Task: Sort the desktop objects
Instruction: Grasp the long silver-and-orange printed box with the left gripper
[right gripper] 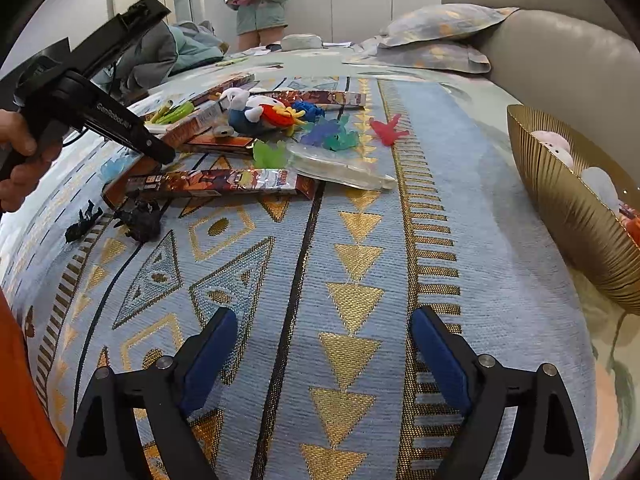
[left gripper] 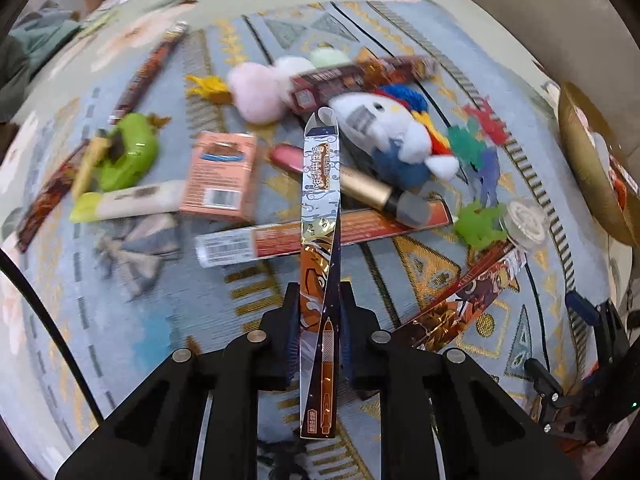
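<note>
My left gripper [left gripper: 320,300] is shut on a long narrow pen box [left gripper: 320,208] with silver and orange print, held above the patterned cloth and pointing away from me. Under it lies a clutter: more pen boxes [left gripper: 320,236], a white plush toy [left gripper: 384,128], a pink plush [left gripper: 256,88], an orange carton [left gripper: 220,172], a gold tube [left gripper: 368,188] and a green case [left gripper: 128,152]. My right gripper [right gripper: 324,344] is open and empty over bare cloth, well in front of another pen box [right gripper: 216,184]. The left gripper also shows in the right wrist view [right gripper: 160,156].
A gold ribbed bowl [right gripper: 560,200] with soft toys stands at the right edge. Small coloured rubber figures [right gripper: 332,136] and a clear lid [right gripper: 340,168] lie mid-cloth. Black figures [right gripper: 136,220] sit at the left. Pillows, a sofa and a standing person are behind.
</note>
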`<state>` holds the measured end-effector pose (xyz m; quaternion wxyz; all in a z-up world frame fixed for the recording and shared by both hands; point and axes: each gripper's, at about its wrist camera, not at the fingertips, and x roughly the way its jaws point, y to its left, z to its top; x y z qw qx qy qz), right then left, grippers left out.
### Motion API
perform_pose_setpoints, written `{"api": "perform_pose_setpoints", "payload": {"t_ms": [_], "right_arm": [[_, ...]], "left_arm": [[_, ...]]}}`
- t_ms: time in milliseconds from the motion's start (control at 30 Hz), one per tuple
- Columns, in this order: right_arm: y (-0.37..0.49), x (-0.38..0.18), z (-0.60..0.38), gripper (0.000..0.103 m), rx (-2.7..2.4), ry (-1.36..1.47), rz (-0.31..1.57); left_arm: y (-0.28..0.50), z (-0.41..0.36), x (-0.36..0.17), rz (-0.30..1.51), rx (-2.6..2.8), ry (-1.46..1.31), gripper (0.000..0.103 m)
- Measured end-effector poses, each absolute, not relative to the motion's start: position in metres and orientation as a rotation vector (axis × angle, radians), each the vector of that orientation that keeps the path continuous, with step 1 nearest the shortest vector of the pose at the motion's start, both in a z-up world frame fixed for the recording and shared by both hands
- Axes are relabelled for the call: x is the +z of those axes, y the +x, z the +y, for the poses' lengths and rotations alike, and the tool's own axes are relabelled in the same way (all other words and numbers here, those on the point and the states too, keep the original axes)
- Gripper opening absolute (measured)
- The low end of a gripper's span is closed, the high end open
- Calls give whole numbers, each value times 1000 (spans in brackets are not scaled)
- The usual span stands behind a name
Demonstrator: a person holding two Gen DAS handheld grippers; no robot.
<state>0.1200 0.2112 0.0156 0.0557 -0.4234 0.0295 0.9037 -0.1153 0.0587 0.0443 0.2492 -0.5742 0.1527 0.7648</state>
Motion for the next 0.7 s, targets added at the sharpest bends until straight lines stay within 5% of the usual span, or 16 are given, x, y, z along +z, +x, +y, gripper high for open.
{"api": "perform_pose_setpoints", "payload": {"t_ms": [200, 300, 567, 700], "right_arm": [[106, 37, 204, 89, 2754, -1402, 161], [83, 59, 191, 89, 2816, -1364, 51], [17, 58, 115, 88, 2814, -1523, -766], [3, 25, 100, 79, 2647, -1500, -1111]], "left_arm": [[-92, 21, 112, 124, 2177, -1407, 15], [-87, 5, 129, -4, 2223, -1339, 15], [-98, -17, 137, -51, 2390, -1213, 15], [-100, -20, 140, -71, 2387, -1184, 15]]}}
